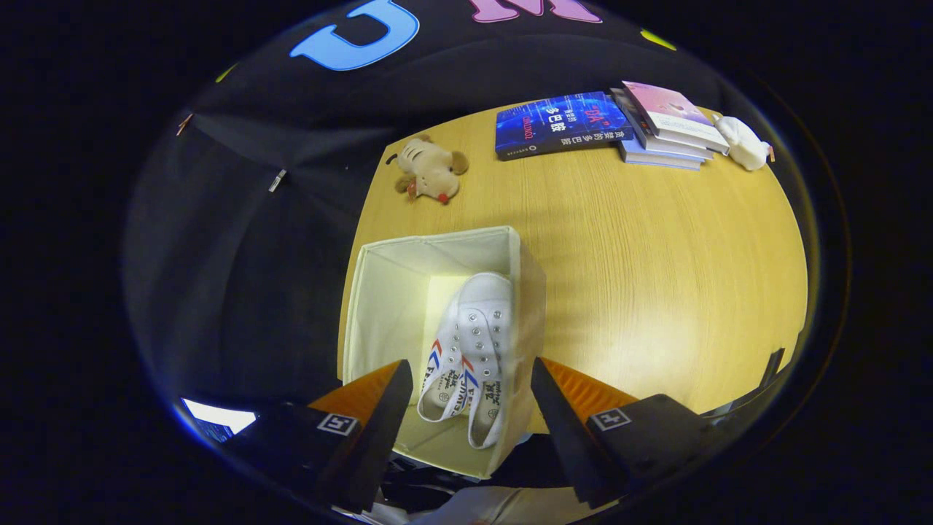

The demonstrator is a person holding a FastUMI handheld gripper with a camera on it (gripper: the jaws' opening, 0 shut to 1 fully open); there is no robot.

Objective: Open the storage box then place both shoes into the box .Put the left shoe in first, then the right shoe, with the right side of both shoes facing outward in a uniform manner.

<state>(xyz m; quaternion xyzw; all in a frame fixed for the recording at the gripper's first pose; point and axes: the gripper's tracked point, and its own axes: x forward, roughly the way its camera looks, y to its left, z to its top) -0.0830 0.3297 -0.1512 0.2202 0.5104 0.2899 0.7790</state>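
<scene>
An open cream fabric storage box (386,292) stands at the near left corner of the wooden table. Two white canvas shoes (472,350) with red and blue chevrons lie inside it, side by side against its right wall, toes pointing away from me. My gripper (472,383) hovers above the box with its fingers spread wide apart, one on each side of the shoes' heels. Nothing is held between them.
A plush dog (430,171) lies on the table beyond the box. A blue book (557,124), a stack of books (667,124) and a small white toy (743,142) sit along the far edge. Bare tabletop (656,270) spreads right of the box.
</scene>
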